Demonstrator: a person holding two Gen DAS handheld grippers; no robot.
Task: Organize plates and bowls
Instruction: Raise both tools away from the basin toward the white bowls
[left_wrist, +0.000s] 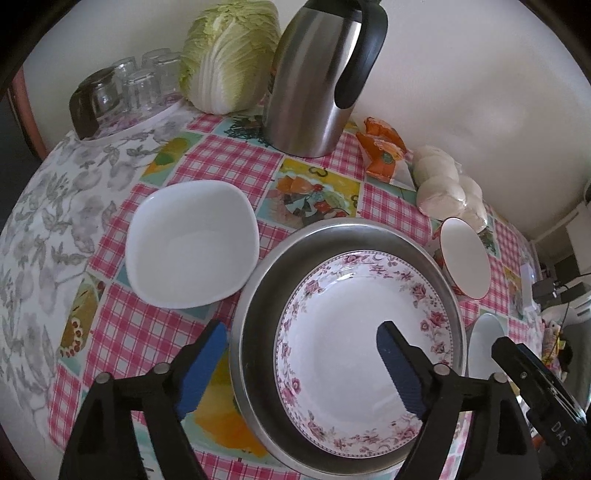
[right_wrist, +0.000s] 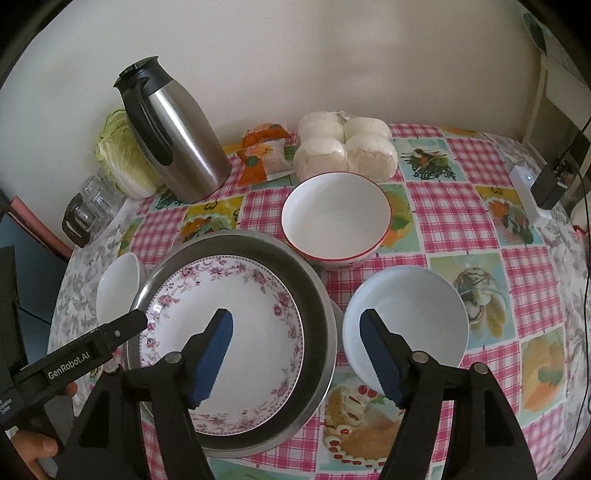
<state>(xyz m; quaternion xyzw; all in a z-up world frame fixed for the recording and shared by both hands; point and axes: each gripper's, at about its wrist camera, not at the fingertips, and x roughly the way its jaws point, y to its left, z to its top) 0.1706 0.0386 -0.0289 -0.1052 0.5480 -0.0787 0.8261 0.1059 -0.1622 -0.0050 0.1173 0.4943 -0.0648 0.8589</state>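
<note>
Blue-padded jaws of the left gripper (left_wrist: 301, 363) stand wide apart in the left wrist view, holding nothing; one pad hangs over the checked cloth, the other over the flowered plate (left_wrist: 364, 350). That plate lies inside a wide metal basin (left_wrist: 255, 314) on the surface (left_wrist: 207, 162). Just left of the basin sits a square white bowl (left_wrist: 192, 243), apart from it. To the basin's right a red-rimmed bowl (left_wrist: 465, 256) leans into view, and a pale bowl (left_wrist: 484, 339) shows partly behind the other tool's black body. Farther back stand a steel jug (left_wrist: 317, 85), a cabbage (left_wrist: 229, 55), upturned glasses (left_wrist: 136, 88), an orange packet (left_wrist: 384, 151) and a bag of white buns (left_wrist: 443, 184).

From the right wrist view, the right gripper (right_wrist: 295, 354) also has its jaws spread open and empty, one pad above the flowered plate (right_wrist: 255, 295), the other above the near edge of the pale bowl (right_wrist: 417, 314). The metal basin (right_wrist: 314, 280) lies between the square white bowl (right_wrist: 118, 284) and the pale bowl. Behind them the red-rimmed bowl (right_wrist: 336, 218) stands upright, touching or nearly touching the basin's rim. Steel jug (right_wrist: 170, 129), cabbage (right_wrist: 118, 155), glasses (right_wrist: 92, 206), orange packet (right_wrist: 264, 155) and buns (right_wrist: 347, 144) line the wall. The left gripper's black arm enters at the lower left.
</note>
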